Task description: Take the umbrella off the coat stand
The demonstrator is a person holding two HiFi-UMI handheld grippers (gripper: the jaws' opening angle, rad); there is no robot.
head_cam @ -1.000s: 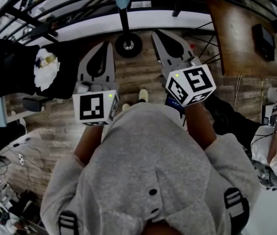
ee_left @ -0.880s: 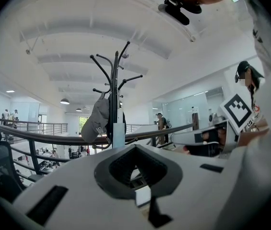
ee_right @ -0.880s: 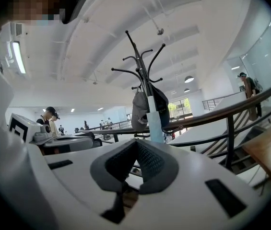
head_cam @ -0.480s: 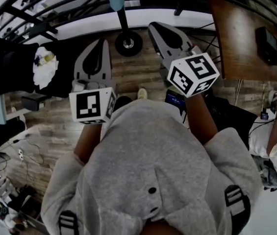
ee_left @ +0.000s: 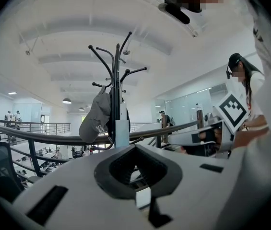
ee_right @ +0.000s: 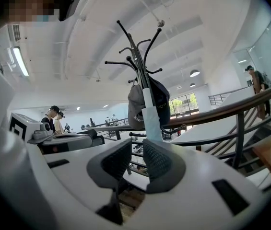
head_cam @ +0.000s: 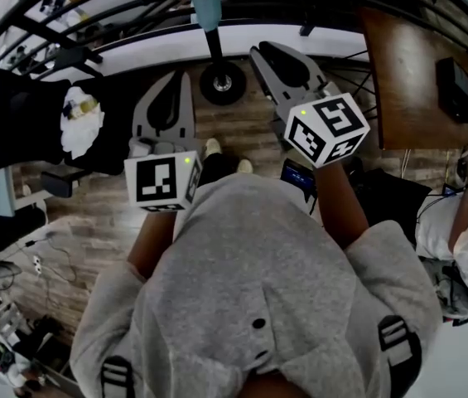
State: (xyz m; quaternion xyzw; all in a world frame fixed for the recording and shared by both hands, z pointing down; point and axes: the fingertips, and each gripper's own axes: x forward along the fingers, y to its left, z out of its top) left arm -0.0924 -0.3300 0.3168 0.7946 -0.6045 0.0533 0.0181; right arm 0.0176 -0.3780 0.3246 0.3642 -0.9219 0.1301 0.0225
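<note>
Wood floor (head_cam: 93, 214); pale-blue furled umbrella (ee_right: 150, 121) on stand (ee_right: 137, 51); left tongs (ee_left: 136, 146) closed, right tongs (ee_right: 138, 150) just parting, empty.

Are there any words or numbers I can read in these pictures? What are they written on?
Grey cap hanging on the coat stand: white letters along its edge, too small and blurred to read.
Marker cubes: black-and-white square patterns, no words.
Nothing else carries readable text.
</note>
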